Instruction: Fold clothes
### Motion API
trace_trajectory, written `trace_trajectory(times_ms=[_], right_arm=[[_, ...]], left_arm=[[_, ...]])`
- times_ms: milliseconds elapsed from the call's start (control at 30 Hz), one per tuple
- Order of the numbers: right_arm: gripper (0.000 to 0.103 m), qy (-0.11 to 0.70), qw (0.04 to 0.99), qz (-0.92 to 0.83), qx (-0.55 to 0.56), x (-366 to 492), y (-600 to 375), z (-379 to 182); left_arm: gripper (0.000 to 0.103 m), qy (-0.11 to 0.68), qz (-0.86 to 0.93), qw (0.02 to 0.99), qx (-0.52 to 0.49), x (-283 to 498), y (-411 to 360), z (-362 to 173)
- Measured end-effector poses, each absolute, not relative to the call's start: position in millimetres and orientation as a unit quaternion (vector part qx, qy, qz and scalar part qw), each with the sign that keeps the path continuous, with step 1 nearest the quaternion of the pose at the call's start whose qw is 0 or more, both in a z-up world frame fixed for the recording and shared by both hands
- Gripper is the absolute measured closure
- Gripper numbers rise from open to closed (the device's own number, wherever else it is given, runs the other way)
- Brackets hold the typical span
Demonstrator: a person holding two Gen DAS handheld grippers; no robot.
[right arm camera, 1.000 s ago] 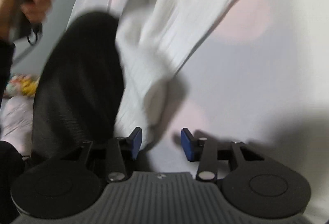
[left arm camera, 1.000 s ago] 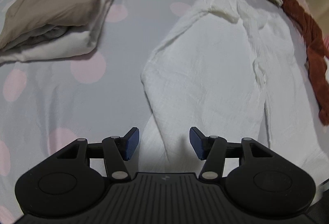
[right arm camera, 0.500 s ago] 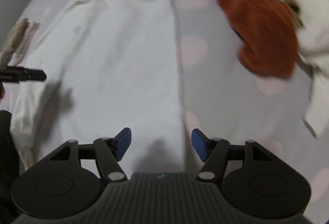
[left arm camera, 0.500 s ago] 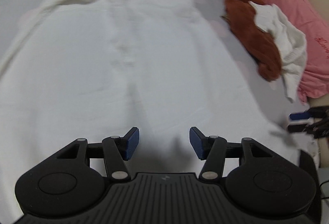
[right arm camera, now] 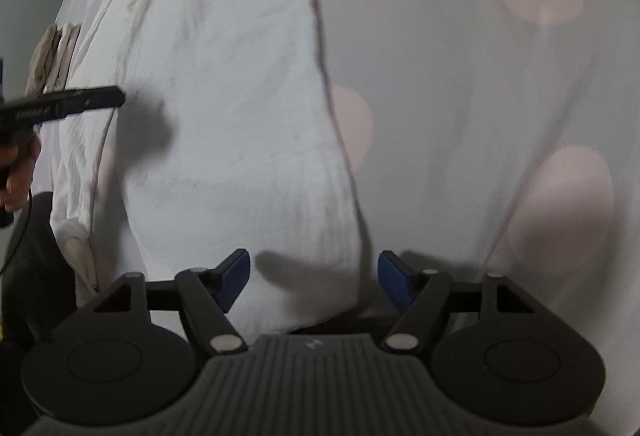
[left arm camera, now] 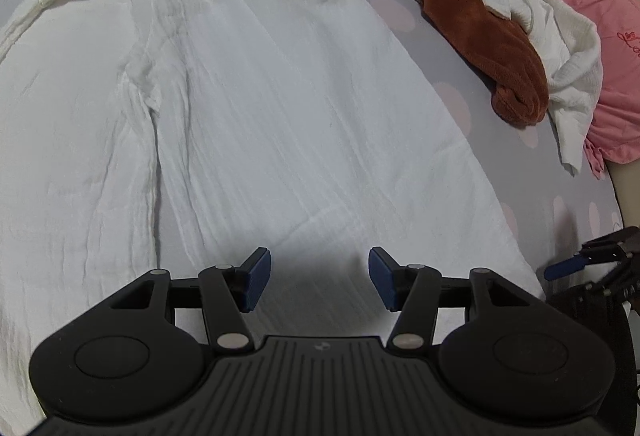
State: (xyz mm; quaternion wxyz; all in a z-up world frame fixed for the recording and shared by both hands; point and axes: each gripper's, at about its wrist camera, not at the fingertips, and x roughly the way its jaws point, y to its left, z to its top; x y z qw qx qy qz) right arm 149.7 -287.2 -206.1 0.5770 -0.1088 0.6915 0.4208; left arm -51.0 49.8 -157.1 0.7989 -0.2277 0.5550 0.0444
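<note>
since a second ago the left gripper (left arm camera: pixel 319 278) has swung right, from the garment's left edge to over its near hem, jaws apart and empty. the right gripper (right arm camera: pixel 313 282) has come down over the hem's right edge, jaws apart too, nothing between them. the white garment (left arm camera: pixel 256 108) lies spread flat on the dotted sheet (left arm camera: pixel 452 104), a rust cloth (left arm camera: pixel 476 24) far right
</note>
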Motion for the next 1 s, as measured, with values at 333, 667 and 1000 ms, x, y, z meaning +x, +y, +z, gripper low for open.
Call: trace_trajectory(times_ms=[333, 667, 1000], right_arm=[[0.097, 0.724, 0.483, 0.475, -0.13, 133, -265, -204], [0.08, 0.698, 0.491, 0.454, -0.256, 136, -249, -166], [0.042, 0.553, 0.667, 0.421, -0.27, 238, -117, -158]], left_arm=[[0.052, 0.56, 0.043, 0.805, -0.192, -49, 34, -180], [0.046, 0.556, -0.019, 0.814, -0.167, -36, 11, -175], [0.052, 0.508, 0.048, 0.837, -0.2, -24, 129, -132]])
